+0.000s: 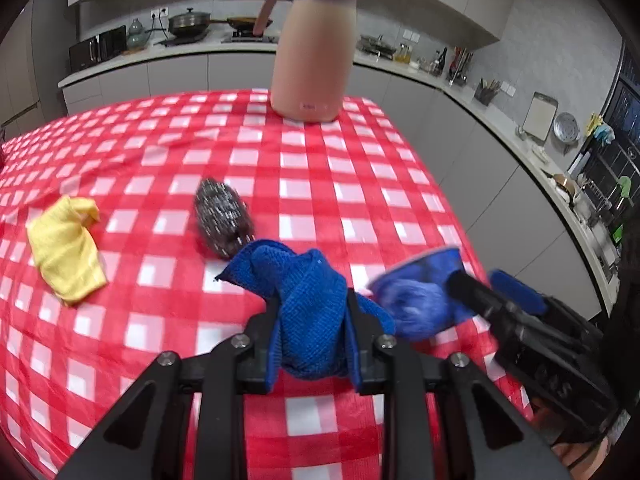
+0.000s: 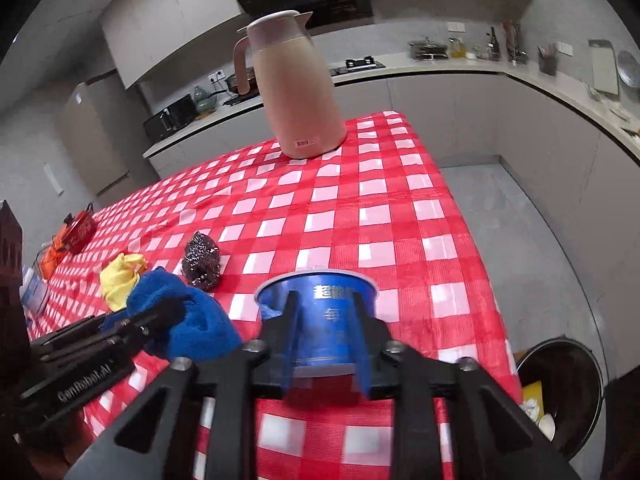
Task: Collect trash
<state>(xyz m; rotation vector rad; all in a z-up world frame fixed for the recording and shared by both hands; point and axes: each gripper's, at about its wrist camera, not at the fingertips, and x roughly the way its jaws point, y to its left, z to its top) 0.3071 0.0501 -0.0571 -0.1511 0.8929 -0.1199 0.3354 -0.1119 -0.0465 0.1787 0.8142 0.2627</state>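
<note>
My left gripper (image 1: pixel 313 300) is shut on a bunched blue cloth (image 1: pixel 308 320), held just above the red-and-white checked tablecloth (image 1: pixel 320 184). In the right wrist view the same cloth (image 2: pixel 196 328) shows at lower left in the left gripper (image 2: pixel 172 308). My right gripper (image 2: pixel 325 300) is shut on a blue paper cup (image 2: pixel 320 320), its pads against the cup's sides. That cup (image 1: pixel 416 296) appears blurred to the right of the cloth. A crumpled yellow cloth (image 1: pixel 66 248) and a steel wool scourer (image 1: pixel 222 216) lie on the table.
A tall pink jug (image 1: pixel 314 48) stands at the table's far edge. A dark round trash bin (image 2: pixel 560 392) with some waste inside sits on the floor past the table's right edge. A red object (image 2: pixel 80 228) and orange item lie far left. Kitchen counters run behind.
</note>
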